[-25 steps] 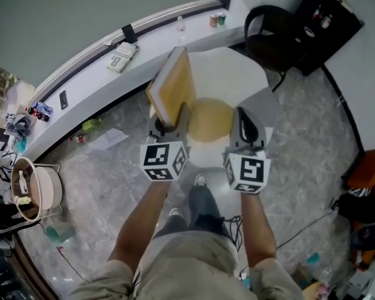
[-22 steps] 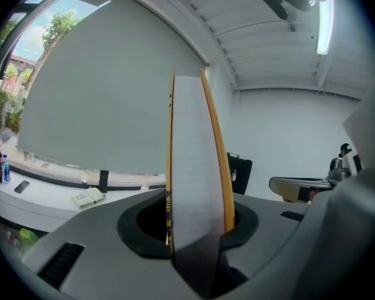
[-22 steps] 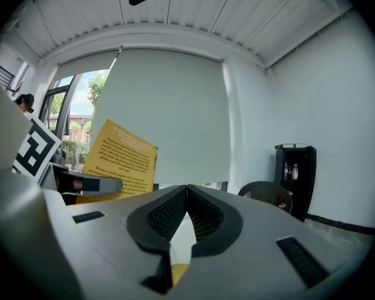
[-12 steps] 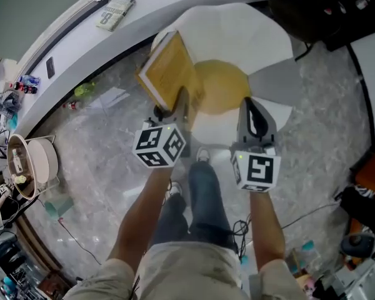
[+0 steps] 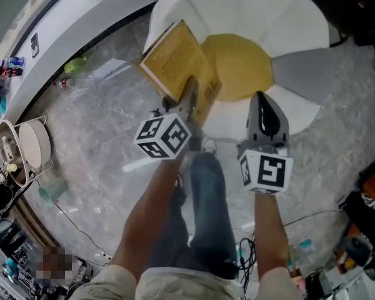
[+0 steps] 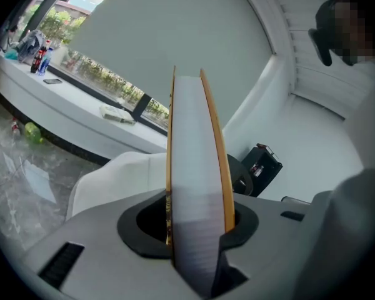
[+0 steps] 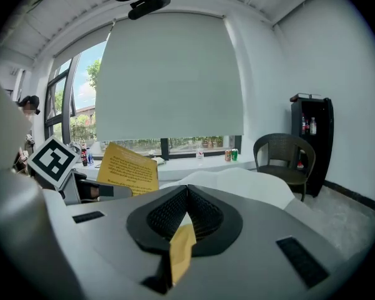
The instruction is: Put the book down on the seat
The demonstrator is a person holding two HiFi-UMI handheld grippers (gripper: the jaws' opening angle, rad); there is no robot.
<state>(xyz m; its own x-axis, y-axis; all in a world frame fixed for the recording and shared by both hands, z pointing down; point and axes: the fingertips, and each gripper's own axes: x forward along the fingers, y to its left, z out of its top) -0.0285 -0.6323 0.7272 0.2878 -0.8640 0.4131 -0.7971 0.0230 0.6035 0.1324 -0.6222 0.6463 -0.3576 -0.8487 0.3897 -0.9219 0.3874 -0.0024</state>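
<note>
one book (image 5: 172, 58) in left gripper (image 5: 189, 95) lower, nr seat (image 5: 240, 67)

We note a grey marbled floor (image 5: 94, 130). A green bottle (image 5: 75, 62) and a white sheet (image 5: 109, 69) lie on it near the curved white ledge (image 5: 56, 36), and a round white tub (image 5: 31, 144) stands at left. A black wicker chair (image 7: 286, 155) sits beside a black cabinet (image 7: 309, 136). Two cans (image 7: 230, 155) stand on the ledge.

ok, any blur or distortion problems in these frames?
Head view: strong fisheye, the window ledge bows into an arc. Left gripper view: the book held close, its near page edge soft, corners vignetted. Right gripper view: sharp, the window bright beside the blind.
</note>
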